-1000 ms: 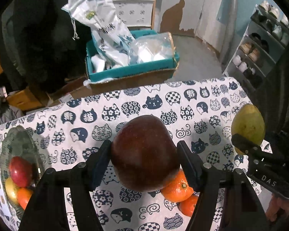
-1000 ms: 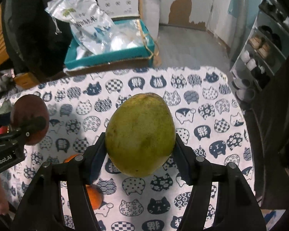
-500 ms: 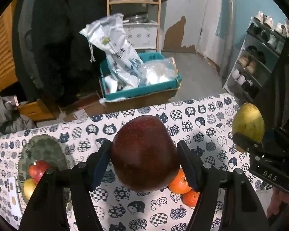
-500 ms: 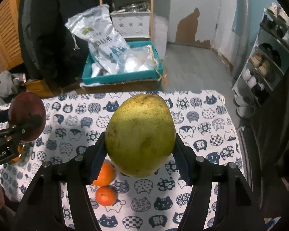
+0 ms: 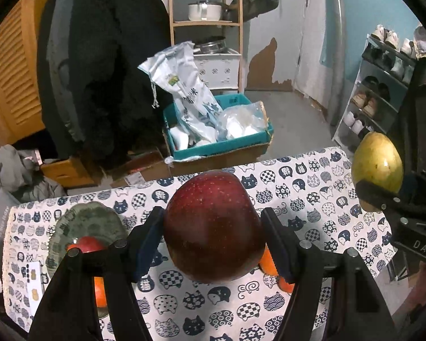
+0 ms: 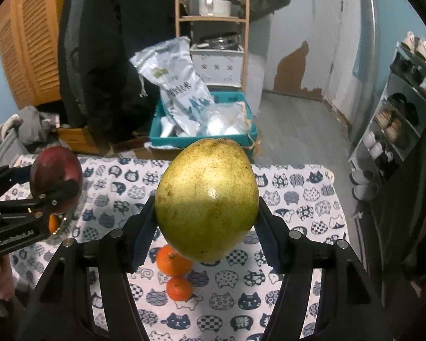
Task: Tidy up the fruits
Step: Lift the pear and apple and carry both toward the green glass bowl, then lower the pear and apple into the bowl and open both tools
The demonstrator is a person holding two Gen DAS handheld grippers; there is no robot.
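A firm, smooth red apple (image 5: 214, 227) and a bruisable green pear (image 6: 207, 199) are clamped at their widest sides by each gripper's fingers.

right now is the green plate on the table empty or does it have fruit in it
Not empty. The green plate holds a red apple and an orange fruit; the left tool hides the rest.
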